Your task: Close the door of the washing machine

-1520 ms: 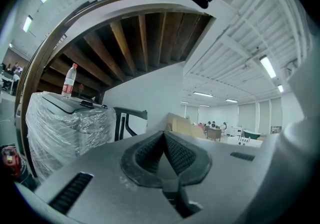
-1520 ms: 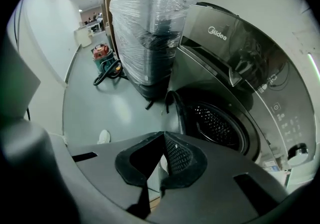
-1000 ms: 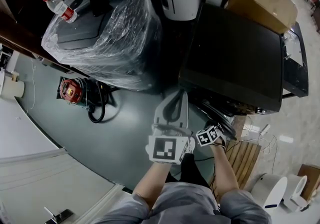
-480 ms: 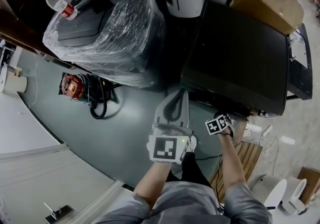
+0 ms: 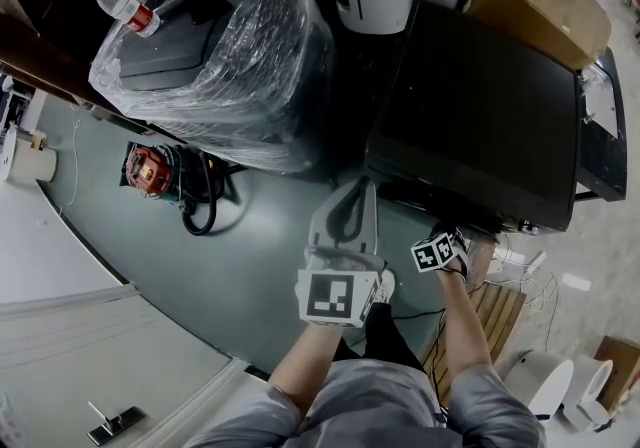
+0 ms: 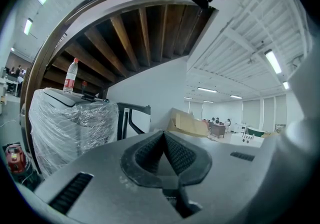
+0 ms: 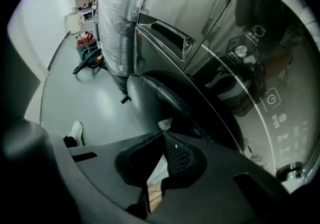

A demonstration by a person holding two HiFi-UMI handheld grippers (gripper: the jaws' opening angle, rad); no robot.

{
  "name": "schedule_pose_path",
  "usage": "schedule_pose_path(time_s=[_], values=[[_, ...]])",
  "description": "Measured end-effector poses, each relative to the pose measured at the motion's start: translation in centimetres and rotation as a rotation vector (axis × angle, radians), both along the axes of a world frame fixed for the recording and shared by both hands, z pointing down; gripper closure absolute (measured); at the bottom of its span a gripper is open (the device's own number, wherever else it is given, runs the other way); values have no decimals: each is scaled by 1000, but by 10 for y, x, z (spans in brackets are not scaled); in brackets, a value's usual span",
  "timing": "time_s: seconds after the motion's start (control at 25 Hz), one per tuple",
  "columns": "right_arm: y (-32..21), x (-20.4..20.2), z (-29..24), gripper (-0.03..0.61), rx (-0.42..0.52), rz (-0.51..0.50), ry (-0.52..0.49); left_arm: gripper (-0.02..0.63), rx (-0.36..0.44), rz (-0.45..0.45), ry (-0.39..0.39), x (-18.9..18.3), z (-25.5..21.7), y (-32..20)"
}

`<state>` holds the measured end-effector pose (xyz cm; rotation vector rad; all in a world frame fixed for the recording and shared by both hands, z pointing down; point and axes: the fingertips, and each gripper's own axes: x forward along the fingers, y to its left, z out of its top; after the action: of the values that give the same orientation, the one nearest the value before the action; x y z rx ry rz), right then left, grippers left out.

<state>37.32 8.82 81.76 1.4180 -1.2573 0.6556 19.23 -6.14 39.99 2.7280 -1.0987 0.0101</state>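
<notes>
Your right gripper (image 7: 163, 135) has its jaws together and empty, with the tips just in front of the washing machine (image 5: 480, 106) door (image 7: 160, 100), which stands ajar. Your left gripper (image 6: 163, 134) is also closed on nothing and is held well apart from the door.

Left gripper (image 5: 362, 194): pale grey shell, dark ribbed fingers (image 6: 147, 153), white cube (image 5: 330, 298) with black square marker. Right gripper (image 7: 164, 135): darker grey, similar cube (image 5: 437, 253). Grey short-sleeved shirt (image 5: 385, 404), possibly dark trousers.
</notes>
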Motion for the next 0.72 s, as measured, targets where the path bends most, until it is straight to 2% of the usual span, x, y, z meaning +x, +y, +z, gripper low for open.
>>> schedule_pose_path(time_s=[0.16, 0.4, 0.56, 0.72], values=[[4, 5, -5, 578, 18, 23, 9, 612, 7, 6, 4, -3, -4, 3], [7, 12, -21, 578, 112, 85, 45, 612, 9, 3, 8, -9, -7, 3], [9, 7, -36, 578, 214, 117, 36, 612, 16, -3, 13, -12, -11, 2], [5, -9, -69, 578, 356, 150, -17, 612, 23, -4, 13, -18, -17, 6]])
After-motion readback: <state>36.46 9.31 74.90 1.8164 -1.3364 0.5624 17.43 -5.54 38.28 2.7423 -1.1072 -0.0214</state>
